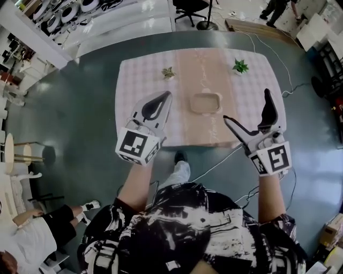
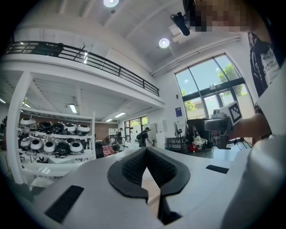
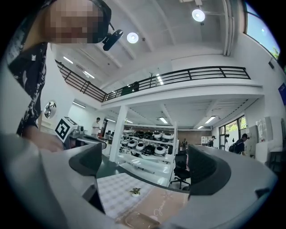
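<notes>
Checked surface at frame centre carries a tray; left claw hovers pressed together, right claw hovers spread.

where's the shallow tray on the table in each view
Head view: tray at centre, on the beige runner.
Left gripper view: not in it.
Right gripper view: bottom edge, just left of centre.
Shared landmark: helmet shelves, top left in head view, left in left gripper view, centre in right.
</notes>
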Demonstrator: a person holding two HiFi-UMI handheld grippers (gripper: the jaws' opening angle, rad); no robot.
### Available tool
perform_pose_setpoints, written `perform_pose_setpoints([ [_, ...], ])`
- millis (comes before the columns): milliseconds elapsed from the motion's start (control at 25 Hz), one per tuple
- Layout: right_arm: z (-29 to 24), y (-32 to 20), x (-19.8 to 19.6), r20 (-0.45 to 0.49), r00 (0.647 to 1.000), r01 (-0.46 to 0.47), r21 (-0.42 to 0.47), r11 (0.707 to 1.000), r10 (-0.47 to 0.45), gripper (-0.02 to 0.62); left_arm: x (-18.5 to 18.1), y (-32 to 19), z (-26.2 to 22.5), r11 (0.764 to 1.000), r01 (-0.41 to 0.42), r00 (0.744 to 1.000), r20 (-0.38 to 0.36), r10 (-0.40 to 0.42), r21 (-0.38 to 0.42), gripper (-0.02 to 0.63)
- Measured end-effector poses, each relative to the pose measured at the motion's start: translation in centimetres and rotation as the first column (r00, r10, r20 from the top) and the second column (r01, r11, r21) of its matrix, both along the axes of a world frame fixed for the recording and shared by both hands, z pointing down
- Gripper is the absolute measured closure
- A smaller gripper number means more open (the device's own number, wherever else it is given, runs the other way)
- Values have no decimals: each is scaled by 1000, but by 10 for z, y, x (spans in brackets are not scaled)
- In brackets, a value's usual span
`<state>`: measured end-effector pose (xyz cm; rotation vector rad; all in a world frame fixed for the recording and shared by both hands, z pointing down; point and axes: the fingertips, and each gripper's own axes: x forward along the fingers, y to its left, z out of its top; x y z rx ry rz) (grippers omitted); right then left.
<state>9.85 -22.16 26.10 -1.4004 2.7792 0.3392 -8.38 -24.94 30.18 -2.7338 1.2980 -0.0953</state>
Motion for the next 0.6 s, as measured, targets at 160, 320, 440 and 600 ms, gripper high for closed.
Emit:
perform_pose_setpoints([
  [160,1,-65,-12,0,999,-43,-13,999,43,21,-13,-65,2,999,-41,999,7,41,-17,606],
  [320,2,-111,-16,-6,996,-94,-20,995,94,21,-24,-112,2,997,-72,997,8,72,-15,606],
  [440,14,-134,-12,-22,991,-131,-52,990,130,21,-27,-136,6,996,-87,996,3,87,-23,606],
  [600,35,-156,-5,-43,985,-168,-93,981,165,21,-30,-158,17,994,-100,995,-4,100,-40,606],
])
